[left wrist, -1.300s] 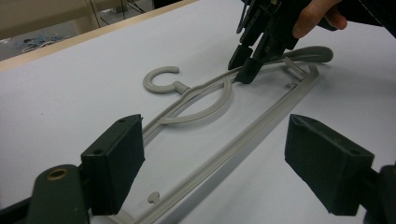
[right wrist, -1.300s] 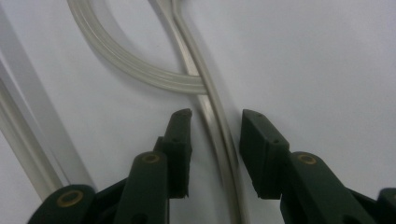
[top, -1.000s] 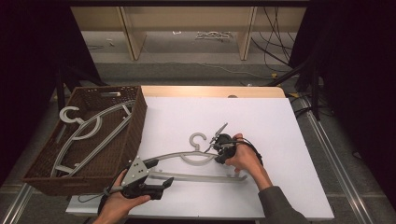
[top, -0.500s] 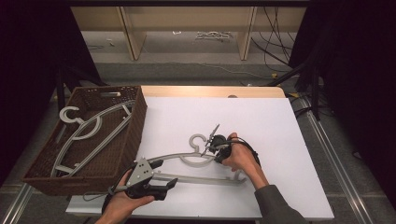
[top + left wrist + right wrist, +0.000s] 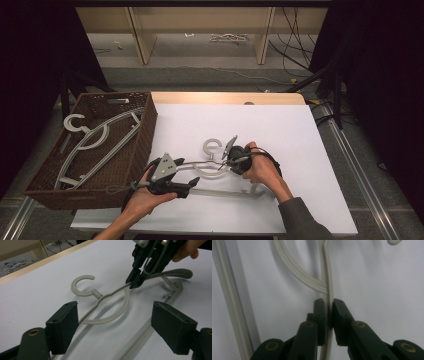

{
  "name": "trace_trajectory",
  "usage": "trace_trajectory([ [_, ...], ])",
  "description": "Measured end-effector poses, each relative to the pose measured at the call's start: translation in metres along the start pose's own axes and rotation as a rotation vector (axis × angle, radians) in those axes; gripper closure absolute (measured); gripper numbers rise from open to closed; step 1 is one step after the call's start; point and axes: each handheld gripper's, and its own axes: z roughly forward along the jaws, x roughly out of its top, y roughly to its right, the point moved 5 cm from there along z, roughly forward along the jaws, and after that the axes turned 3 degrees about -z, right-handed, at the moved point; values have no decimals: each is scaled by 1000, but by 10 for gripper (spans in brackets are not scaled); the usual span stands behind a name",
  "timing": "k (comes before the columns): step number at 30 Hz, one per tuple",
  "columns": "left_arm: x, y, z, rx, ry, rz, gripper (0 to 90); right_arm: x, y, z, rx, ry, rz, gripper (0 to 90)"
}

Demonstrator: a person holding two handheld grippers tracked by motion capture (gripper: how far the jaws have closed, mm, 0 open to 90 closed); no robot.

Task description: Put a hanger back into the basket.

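On the white table (image 5: 300,145) lies a grey plastic hanger (image 5: 212,172), hook pointing away from the person, just beside the brown wicker basket (image 5: 142,150) at the table's left edge. The right gripper (image 5: 231,159) has just been closing, and its jaws now pinch the thin shoulder rail of the hanger (image 5: 327,290) from both sides, a little way from the hook (image 5: 82,286); in the left gripper view the same grip is seen from the other hand (image 5: 135,281). The left gripper (image 5: 192,184) hovers low near the hanger's left end with its jaws spread wide, the near rail (image 5: 100,312) running between them but not yet pressed. A couple of matching hangers (image 5: 95,142) already rest inside the basket (their hooks toward its far left corner), so the sorting looks partly done. My reading is that this hanger is next: it is gripped on one side, not yet lifted clear of the table, and what remains is for the left jaws to close on their end, then carry it across and lay it on the others.
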Motion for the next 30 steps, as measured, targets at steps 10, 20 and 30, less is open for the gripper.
trace_trajectory([
  [10,15,-10,42,-8,-156,69,288,4,-4,-18,-72,45,-37,820],
  [20,19,-26,53,-1,-237,130,384,8,-6,-33,-101,67,-58,820],
  [30,14,-36,67,-50,-318,109,560,12,-8,-44,-125,85,-78,820],
])
